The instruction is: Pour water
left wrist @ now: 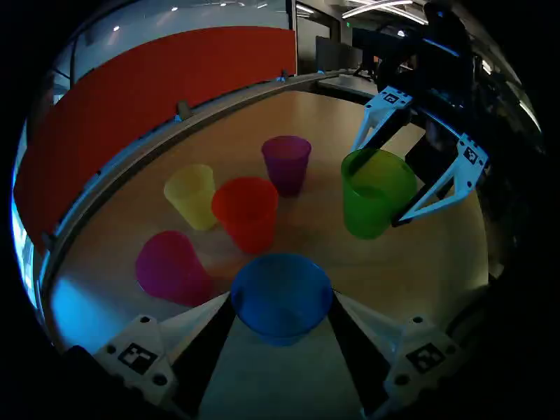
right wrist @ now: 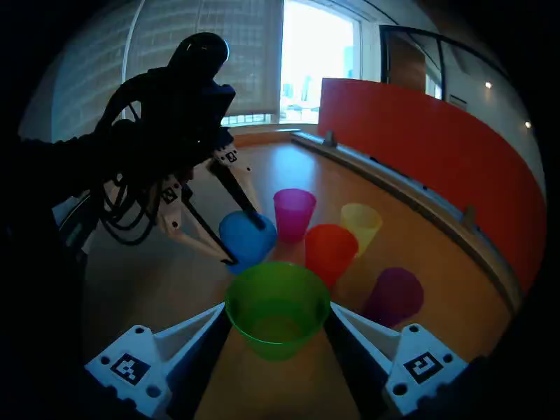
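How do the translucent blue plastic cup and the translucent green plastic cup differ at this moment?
Colour: the translucent blue plastic cup is blue, the translucent green plastic cup green. Grip: the left gripper clamps the blue cup, the right gripper the green cup. Contents: the green cup seems to hold a little liquid; the blue cup looks empty. Shared: both are tapered, open-topped tumblers.

Left tool (left wrist: 281, 302) clamps blue cup (left wrist: 281, 283); right tool (right wrist: 278, 311) (opposite) green cup (right wrist: 278, 297).
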